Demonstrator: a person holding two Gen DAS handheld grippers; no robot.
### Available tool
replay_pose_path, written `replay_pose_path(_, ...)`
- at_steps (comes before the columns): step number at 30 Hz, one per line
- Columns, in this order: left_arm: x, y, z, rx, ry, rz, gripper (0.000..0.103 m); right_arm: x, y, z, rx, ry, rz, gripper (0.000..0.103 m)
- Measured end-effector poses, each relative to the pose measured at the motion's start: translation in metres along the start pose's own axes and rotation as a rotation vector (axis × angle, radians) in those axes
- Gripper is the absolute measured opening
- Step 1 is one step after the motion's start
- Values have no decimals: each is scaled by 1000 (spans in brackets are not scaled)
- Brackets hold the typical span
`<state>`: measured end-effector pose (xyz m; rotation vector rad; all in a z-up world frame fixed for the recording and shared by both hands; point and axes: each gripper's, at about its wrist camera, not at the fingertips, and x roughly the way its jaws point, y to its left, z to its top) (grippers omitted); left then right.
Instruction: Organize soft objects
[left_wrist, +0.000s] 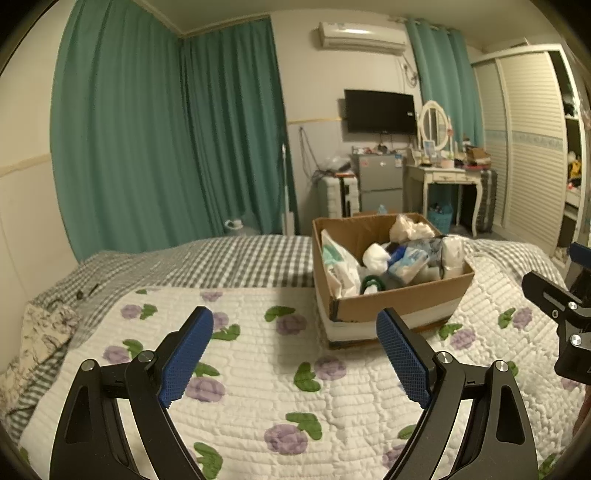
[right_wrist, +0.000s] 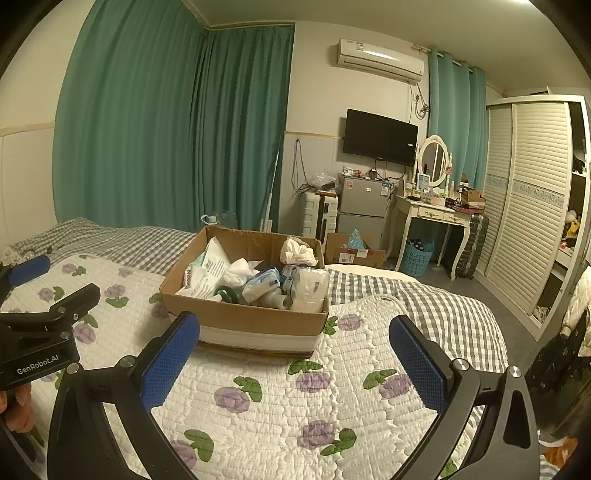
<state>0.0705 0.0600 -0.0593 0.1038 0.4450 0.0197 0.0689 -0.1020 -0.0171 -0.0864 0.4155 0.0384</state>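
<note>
On the quilt (right_wrist: 280, 398) our box (right_wrist: 243, 317) holds the soft things (right_wrist: 258, 284); none lie loose, so sorting looks done or unstarted; left gripper (left_wrist: 295, 354) and right gripper (right_wrist: 295, 362) gape wide, empty.

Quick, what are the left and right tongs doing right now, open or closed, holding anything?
Left tongs: open, holding nothing, above the white quilt with purple flowers.
Right tongs: open, holding nothing, facing the brown cardboard box.

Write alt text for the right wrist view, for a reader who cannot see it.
Open right tongs hover over a floral quilt on a bed, pointing at an open cardboard box full of soft packs and white bags. The left tongs show at the left edge, holding nothing. Green curtains, a TV and a dressing table stand behind.
</note>
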Motion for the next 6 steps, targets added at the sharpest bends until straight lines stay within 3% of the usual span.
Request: replay_pose_path(6, 0, 1, 0, -11, 7, -26, 91, 1, 1, -1, 0, 8, -1, 103)
